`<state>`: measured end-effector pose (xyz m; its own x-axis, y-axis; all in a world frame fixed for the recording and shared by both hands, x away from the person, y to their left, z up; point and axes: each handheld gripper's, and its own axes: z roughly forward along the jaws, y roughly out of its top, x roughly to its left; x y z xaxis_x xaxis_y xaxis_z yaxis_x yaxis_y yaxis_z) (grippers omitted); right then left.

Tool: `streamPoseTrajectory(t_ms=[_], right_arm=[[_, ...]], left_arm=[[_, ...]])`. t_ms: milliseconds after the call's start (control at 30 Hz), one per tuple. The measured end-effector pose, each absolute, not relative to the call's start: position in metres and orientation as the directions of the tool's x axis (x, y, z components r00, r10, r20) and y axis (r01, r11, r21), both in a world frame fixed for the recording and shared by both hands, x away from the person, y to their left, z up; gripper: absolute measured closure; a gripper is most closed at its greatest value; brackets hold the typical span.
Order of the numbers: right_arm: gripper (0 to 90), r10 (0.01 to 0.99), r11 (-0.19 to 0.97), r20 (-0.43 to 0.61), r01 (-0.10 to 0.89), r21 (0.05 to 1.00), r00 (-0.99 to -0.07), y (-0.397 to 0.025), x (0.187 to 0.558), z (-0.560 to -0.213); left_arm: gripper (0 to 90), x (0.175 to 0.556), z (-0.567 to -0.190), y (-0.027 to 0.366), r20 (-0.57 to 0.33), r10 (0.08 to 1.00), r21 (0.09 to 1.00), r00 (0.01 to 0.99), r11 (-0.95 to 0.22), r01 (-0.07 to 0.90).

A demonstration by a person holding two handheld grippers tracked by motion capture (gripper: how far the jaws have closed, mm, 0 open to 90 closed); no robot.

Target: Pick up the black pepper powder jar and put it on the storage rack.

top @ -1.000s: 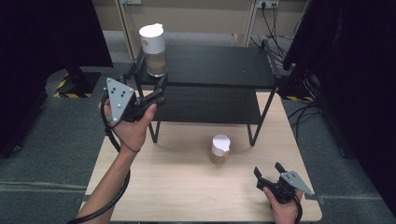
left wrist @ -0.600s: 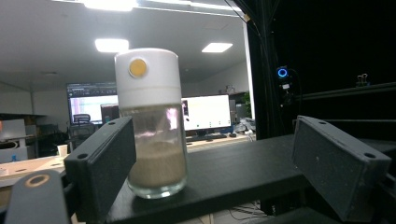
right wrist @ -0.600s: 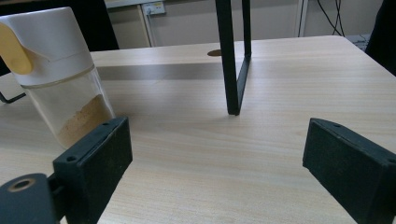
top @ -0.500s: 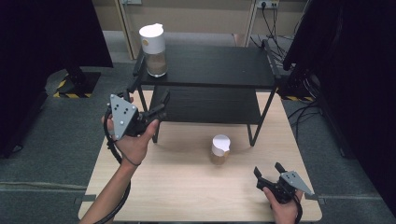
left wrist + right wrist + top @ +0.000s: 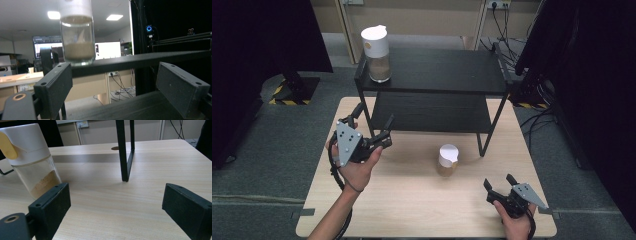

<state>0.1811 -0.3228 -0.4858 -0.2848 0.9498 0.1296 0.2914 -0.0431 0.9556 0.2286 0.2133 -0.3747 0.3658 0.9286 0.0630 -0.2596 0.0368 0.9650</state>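
Glass jar [image 5: 447, 160] (white-capped, powder inside) — smooth wooden table [image 5: 412, 200].

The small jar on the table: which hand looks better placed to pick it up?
The right gripper, probably. It sits low on the table with open jaws near the small jar, nothing between. The left gripper, also open, is raised by the black shelf.

Left claw [image 5: 373, 126] raised, jaws spread wide, right claw [image 5: 499, 183] held low, jaws apart, empty
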Motion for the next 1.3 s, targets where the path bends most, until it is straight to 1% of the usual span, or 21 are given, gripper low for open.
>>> streamPoseTrajectory(t_ms=[733,1300], right_arm=[[8.5,0.95,-0.044,0.13,0.292,0.955,-0.283,-0.323,0.181,-0.486],[8.5,0.95,-0.043,0.129,0.292,0.955,-0.283,-0.322,0.181,-0.486]], left_arm=[[12.9,0.222,-0.421,0.215,0.058,0.929,0.981,0.366,0.015,-0.193],[12.4,0.218,-0.452,0.215,0.046,0.928,0.993,0.37,-0.003,-0.116]])
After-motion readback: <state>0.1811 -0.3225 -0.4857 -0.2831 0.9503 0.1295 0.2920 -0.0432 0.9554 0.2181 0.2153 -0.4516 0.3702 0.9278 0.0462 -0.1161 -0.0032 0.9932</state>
